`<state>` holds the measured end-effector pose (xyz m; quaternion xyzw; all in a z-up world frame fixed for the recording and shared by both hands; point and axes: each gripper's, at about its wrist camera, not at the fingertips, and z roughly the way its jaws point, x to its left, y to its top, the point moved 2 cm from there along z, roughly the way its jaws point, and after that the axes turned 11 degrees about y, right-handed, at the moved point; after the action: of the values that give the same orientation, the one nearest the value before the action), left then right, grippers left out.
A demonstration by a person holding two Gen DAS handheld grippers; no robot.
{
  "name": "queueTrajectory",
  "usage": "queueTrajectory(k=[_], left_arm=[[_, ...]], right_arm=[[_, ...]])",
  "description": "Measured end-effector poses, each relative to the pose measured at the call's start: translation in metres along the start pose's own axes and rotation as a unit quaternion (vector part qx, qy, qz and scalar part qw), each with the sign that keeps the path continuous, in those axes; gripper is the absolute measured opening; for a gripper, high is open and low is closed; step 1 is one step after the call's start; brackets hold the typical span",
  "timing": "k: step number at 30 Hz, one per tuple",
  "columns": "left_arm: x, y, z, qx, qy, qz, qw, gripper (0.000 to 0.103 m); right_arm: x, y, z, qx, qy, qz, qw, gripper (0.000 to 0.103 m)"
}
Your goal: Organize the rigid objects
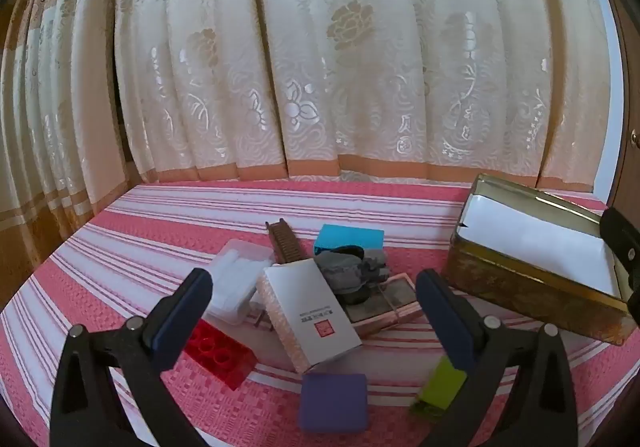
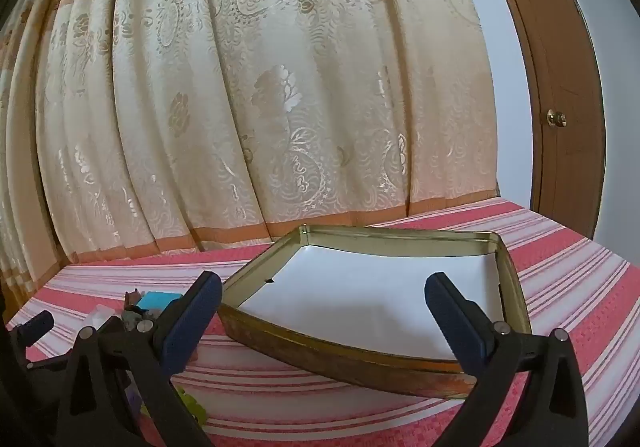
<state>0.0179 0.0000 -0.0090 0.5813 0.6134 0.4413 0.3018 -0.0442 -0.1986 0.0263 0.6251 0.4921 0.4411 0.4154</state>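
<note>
Striped cloth: one tin, one red brick, two open grippers.

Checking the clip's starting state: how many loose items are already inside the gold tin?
0. The gold tin at the right of the striped cloth shows only its white lining; its near inside corner is hidden behind the wall. All items still lie in the pile to its left.

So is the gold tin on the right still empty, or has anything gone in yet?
Empty. The gold tin has no lid on, and only its white lining shows inside; the small objects lie outside it on the striped cloth.
</note>
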Motion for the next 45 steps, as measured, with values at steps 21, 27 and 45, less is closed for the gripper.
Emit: queueTrajectory(k=[21, 27, 45], left_arm=[[0.005, -0.0017, 0.0015, 0.006, -0.011, -0.005, 0.9999, 0.103], [0.0039, -0.0013, 0.0017, 0.008, -0.01, -0.006, 0.9999, 0.103], [-0.003, -0.0034, 0.0008, 0.01, -0.008, -0.01, 0.9999, 0.103]], right_arm=[[0.0018, 0.0, -0.0016, -0.007, 0.0, -0.005, 1.0, 0.103], [0.0013, 0.0001, -0.0011, -0.009, 0.0, -0.005, 1.0, 0.103], [0.0017, -0.0023, -0.0005, -0.01, 0.003, -0.008, 1.0, 0.103]])
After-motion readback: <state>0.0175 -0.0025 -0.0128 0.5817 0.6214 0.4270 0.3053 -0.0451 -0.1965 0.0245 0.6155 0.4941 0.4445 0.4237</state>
